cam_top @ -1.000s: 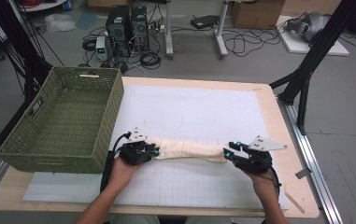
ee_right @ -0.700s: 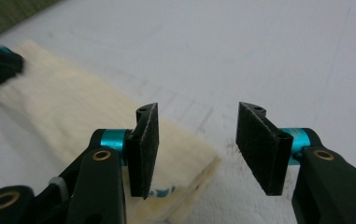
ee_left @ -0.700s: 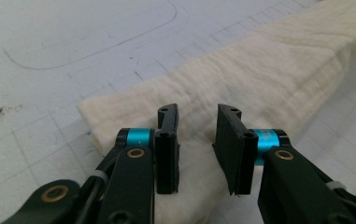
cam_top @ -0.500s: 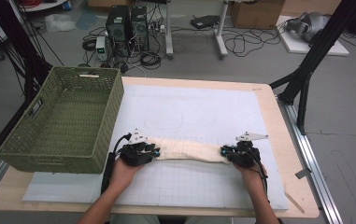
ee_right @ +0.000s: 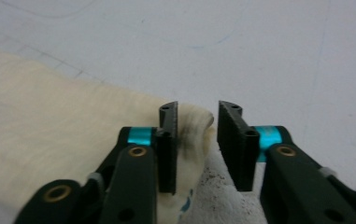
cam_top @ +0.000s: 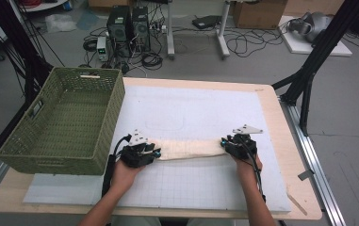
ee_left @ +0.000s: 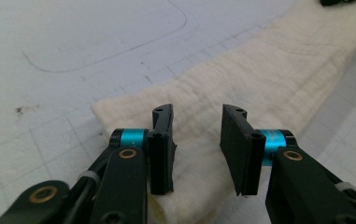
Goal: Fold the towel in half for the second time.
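- The cloth (cam_top: 189,149) is a cream strip, folded long and narrow, lying flat on the white mat (cam_top: 196,113) that covers the bench (cam_top: 281,117). It sits toward the person's side of the mat, just right of the basket (cam_top: 64,122).
- The left gripper (cam_top: 145,153) is at the end of the cloth nearest the basket. In the left gripper view its jaws stand apart over that end of the cloth (ee_left: 259,79), with cloth showing in the gap and neither pad pressing on it. They've just been opening.
- The right gripper (cam_top: 231,143) is at the cloth's far end from the basket. Its jaws are apart too and have just been opening. The right gripper view shows a bunched corner of cloth (ee_right: 49,126) poking up between them, up against the left-hand pad, with a clear gap to the other pad, so no real clamp.
- The basket is green wicker and sits at the mat's left edge, close to the left hand (cam_top: 125,172).
- The right hand (cam_top: 248,165) comes in from the near edge of the bench, well away from the basket.
- That bunched corner has some dark smudges on it.
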Available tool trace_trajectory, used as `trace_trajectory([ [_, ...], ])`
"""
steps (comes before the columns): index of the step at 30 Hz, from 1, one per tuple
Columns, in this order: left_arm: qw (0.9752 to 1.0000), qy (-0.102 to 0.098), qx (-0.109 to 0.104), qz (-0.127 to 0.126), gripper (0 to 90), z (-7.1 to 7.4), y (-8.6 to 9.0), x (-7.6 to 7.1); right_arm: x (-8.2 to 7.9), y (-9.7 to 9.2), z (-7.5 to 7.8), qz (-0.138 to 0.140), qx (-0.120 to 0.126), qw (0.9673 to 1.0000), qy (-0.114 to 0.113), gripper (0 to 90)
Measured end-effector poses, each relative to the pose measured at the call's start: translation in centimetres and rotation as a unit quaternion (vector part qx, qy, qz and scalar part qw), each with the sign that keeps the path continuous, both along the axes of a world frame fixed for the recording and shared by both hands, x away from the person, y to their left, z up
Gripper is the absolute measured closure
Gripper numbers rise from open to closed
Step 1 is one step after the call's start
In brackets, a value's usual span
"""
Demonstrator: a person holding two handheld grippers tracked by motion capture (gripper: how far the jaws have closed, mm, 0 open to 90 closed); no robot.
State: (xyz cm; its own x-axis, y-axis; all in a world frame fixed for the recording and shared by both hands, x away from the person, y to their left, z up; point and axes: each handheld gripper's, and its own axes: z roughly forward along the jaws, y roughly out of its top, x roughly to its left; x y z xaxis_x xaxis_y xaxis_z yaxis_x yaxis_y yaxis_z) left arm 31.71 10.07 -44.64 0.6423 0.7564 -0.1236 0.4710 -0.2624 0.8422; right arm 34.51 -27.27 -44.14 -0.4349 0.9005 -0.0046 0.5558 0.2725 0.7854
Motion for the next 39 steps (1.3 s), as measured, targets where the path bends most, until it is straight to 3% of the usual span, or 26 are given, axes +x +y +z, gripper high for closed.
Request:
trace_trajectory([
  [3,0.9993,-0.021,-0.031,0.008,63.4,0.7,0.3,-0.2,-0.8,-1.1,1.0,-0.002,0.021,0.9994,-0.026,62.4],
  [7,0.9981,-0.043,-0.044,0.005,64.1,1.5,0.7,-0.3,-2.3,-2.3,2.3,0.024,0.051,0.9969,-0.055,62.7],
  [9,0.9975,-0.046,-0.053,0.011,64.6,1.6,1.0,-0.1,-3.1,-2.4,2.6,0.054,0.062,0.995,-0.057,63.6],
  [12,0.9986,-0.035,-0.037,0.014,67.2,1.2,1.0,0.2,-3.8,-1.4,2.1,0.11,0.054,0.9919,-0.034,65.7],
  [14,0.9994,-0.023,-0.022,0.013,70.5,0.9,0.8,0.3,-3.8,-0.5,1.2,0.133,0.037,0.9903,-0.017,67.3],
  [16,0.9998,-0.012,-0.001,0.015,74.4,0.5,0.6,0.2,-3.4,0.4,0.7,0.137,0.007,0.9905,-0.01,70.1],
  [19,0.9996,-0.001,0.022,0.018,77.1,-0.1,0.6,0.2,-2.6,1.1,0.2,0.114,-0.034,0.9929,-0.013,75.3],
  [20,0.9996,0.003,0.019,0.019,77.5,-0.3,0.6,0.2,-2.3,1.1,0.1,0.101,-0.047,0.9937,-0.013,76.5],
  [22,0.9996,0.007,0.024,0.016,78.1,-0.4,0.6,0.2,-1.9,1.0,-0.3,0.085,-0.076,0.9933,-0.015,76.8],
  [23,0.9995,0.006,0.026,0.016,78.2,-0.3,0.5,0.2,-1.8,0.8,-0.4,0.079,-0.076,0.9938,-0.017,76.9],
  [25,0.9993,0.006,0.034,0.013,78.7,-0.4,0.5,0.1,-1.7,0.7,-0.3,0.061,-0.1,0.9928,-0.027,76.2],
  [29,0.9993,0.004,0.034,0.016,78.4,-0.3,0.6,-0.1,-1.7,0.2,0.0,0.036,-0.082,0.9956,-0.029,72.2],
  [32,0.9995,-0.01,0.013,0.026,69.6,0.2,0.9,-0.3,-1.9,-0.5,0.6,0.034,-0.036,0.9981,-0.038,67.1],
  [33,0.9994,-0.02,0.006,0.03,67.2,0.4,1.1,-0.3,-2.0,-0.8,0.7,0.035,-0.008,0.9988,-0.034,63.5],
  [35,0.9981,-0.032,-0.001,0.053,64.4,0.7,1.5,0.1,-1.9,-1.1,0.6,0.032,0.003,0.9993,-0.02,58.8],
  [37,0.9967,-0.02,-0.01,0.079,60.2,0.6,2.0,0.7,-1.6,-1.3,0.2,0.03,0.01,0.9995,-0.003,57.6],
  [39,0.9962,-0.009,-0.009,0.086,56.7,0.4,2.2,1.2,-1.2,-1.3,-0.2,0.031,0.024,0.9991,0.015,57.4],
])
